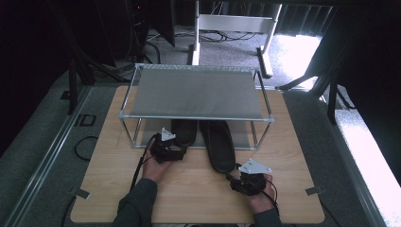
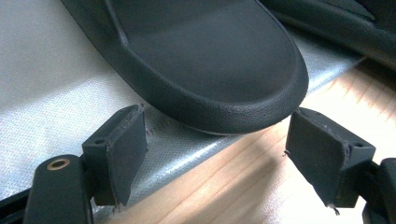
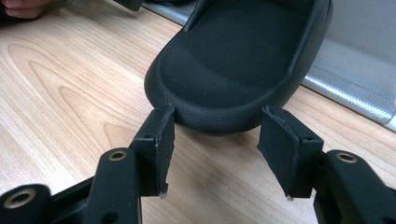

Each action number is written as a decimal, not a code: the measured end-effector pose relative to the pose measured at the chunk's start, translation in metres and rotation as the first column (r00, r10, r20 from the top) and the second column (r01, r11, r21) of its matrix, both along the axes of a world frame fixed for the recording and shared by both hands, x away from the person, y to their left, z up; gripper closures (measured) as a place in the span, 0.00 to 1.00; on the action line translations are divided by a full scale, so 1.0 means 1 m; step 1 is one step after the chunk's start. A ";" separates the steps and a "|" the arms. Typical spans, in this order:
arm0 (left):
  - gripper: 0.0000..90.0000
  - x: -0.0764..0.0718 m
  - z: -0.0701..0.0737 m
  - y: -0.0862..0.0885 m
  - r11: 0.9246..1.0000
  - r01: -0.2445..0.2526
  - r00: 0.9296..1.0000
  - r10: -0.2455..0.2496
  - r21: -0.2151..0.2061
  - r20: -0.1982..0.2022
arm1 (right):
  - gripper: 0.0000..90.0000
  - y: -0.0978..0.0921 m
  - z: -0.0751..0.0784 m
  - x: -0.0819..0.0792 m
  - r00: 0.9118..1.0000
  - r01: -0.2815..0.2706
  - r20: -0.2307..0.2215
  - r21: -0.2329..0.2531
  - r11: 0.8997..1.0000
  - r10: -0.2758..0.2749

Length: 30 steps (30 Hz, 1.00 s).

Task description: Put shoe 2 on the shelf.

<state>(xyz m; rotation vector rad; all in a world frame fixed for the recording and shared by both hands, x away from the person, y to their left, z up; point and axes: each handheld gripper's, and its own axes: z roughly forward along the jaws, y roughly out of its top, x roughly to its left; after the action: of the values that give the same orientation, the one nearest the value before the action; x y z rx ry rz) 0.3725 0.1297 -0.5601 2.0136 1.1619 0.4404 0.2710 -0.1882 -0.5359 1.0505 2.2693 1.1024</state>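
Slippers: two black slippers lie side by side under the top shelf (image 1: 196, 92) of a metal rack (image 1: 263, 101) on the wooden desk (image 1: 108, 175), heels toward you.

1. Left slipper (image 1: 184, 131). It lies on the rack's lower grey shelf (image 2: 42, 93). In the left gripper view its rounded heel (image 2: 224, 88) just overhangs the front edge of that shelf, above the desk.

2. Right slipper (image 1: 220, 144). It lies further out than the left one. Its heel end projects past the front of the rack onto the desk; its toe end sits under the top shelf. In the right gripper view the heel (image 3: 224, 74) rests on the wood, with the edge of the lower shelf (image 3: 345, 88) behind it.

3. Left claw (image 2: 217, 156). Your left hand (image 1: 155, 166) holds it at the front of the rack, at the heel of the left slipper. Its jaws are spread wide, one to each side of the heel. They grip nothing. Whether the pads touch the rim cannot be told.

4. Right claw (image 3: 215, 151). Your right hand (image 1: 259, 197) holds it low over the desk, just in front of the right slipper's heel. Its jaws are also wide apart, with the pads close to the heel rim on either side. They hold nothing.

5. Relative position. The two claws are well apart, the left one nearer the rack than the right.
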 end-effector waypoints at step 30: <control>0.24 0.000 0.000 0.000 1.000 0.001 1.000 -0.001 -0.003 -0.002 | 0.48 0.039 -0.007 0.044 0.999 0.045 0.016 -0.010 0.999 -0.044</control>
<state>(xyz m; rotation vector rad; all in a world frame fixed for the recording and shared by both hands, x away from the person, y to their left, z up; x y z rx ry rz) 0.3725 0.1299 -0.5602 2.0128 1.1620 0.4355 0.3151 -0.1489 -0.5425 1.0794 2.2264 1.0760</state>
